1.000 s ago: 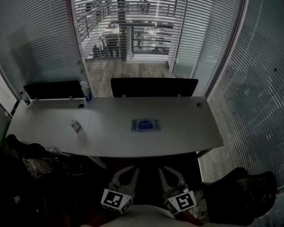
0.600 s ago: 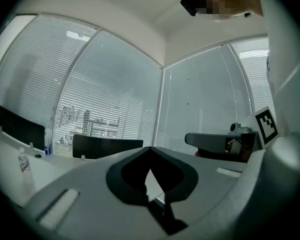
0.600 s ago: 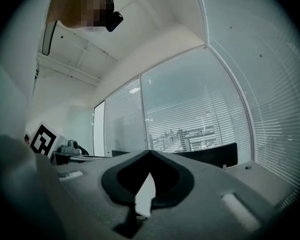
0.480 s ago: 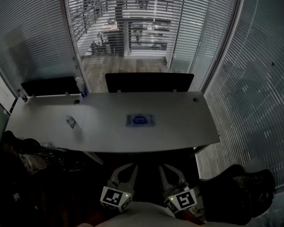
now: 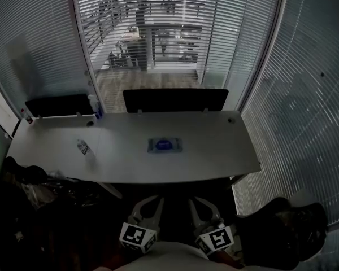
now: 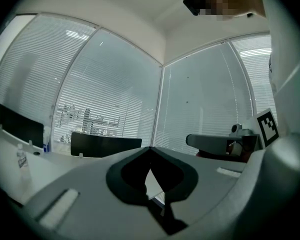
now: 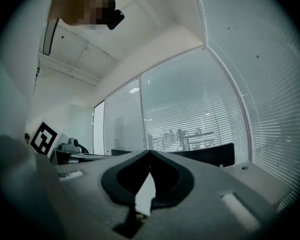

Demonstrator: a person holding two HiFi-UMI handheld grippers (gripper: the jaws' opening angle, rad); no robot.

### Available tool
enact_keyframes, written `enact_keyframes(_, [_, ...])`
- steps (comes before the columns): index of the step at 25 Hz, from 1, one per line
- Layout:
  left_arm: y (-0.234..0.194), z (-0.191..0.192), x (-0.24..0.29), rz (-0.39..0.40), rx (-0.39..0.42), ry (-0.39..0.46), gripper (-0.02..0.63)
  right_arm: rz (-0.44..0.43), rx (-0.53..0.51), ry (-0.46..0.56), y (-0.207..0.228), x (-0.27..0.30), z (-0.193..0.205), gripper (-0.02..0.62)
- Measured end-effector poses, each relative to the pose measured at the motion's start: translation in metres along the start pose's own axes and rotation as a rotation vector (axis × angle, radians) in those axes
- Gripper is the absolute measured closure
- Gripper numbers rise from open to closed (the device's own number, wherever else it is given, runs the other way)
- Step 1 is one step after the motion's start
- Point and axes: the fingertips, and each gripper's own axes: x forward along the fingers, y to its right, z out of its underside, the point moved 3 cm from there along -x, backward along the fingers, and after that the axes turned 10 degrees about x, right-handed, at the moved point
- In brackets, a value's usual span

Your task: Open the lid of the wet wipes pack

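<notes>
The wet wipes pack [image 5: 164, 145], a flat pack with a blue lid, lies at the middle of the white table [image 5: 214, 151], its lid down. Both grippers hang low in front of the table's near edge, well short of the pack. My left gripper [image 5: 154, 200] is shut with nothing in it, and its tips meet in the left gripper view [image 6: 150, 149]. My right gripper [image 5: 196, 201] is also shut and empty, as the right gripper view [image 7: 150, 153] shows. The pack is hidden behind the jaws in both gripper views.
A small clear bottle [image 5: 83, 147] stands on the table's left part. Two dark screens [image 5: 175, 100] [image 5: 59, 105] line the far edge, with a bottle [image 5: 93, 105] between them. Dark bags [image 5: 28, 185] lie at the lower left, a black chair [image 5: 282, 230] at the lower right. Blinds cover the windows.
In the head view the table and the pack have slid slightly up and to the left. Both grippers stay shut at the bottom of the picture.
</notes>
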Motion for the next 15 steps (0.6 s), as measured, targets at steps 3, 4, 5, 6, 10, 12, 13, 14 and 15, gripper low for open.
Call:
enact_keyframes(3, [-0.001,-0.005,0.001,-0.009,0.009,0.005,0.603,-0.006,0.006,0.006,0.002,0.002,-0.003,0.595])
enact_keyframes(4, [-0.002,-0.007,0.001,-0.012,0.009,0.004,0.603,-0.010,0.003,0.005,0.002,0.002,-0.003,0.595])
enact_keyframes(5, [-0.004,-0.007,0.001,-0.017,0.007,0.002,0.603,-0.012,0.000,0.003,0.002,0.004,-0.002,0.595])
enact_keyframes(6, [-0.007,-0.005,0.001,-0.021,0.005,0.000,0.603,-0.015,-0.003,0.002,0.001,0.006,-0.001,0.595])
enact_keyframes(10, [-0.016,0.004,0.002,-0.019,0.008,-0.007,0.603,-0.004,-0.024,-0.003,0.005,0.015,0.005,0.595])
enact_keyframes(12, [-0.022,0.007,0.005,-0.018,0.013,-0.013,0.603,0.004,-0.017,-0.008,0.008,0.020,0.006,0.595])
enact_keyframes(13, [-0.027,0.007,0.008,-0.020,0.012,-0.011,0.603,0.006,-0.012,-0.004,0.009,0.024,0.006,0.595])
enact_keyframes(14, [-0.032,0.005,0.012,-0.023,0.010,-0.006,0.603,0.006,-0.013,-0.001,0.010,0.029,0.005,0.595])
enact_keyframes(15, [-0.037,0.002,0.016,-0.026,0.007,0.001,0.603,0.005,-0.021,-0.003,0.011,0.035,0.005,0.595])
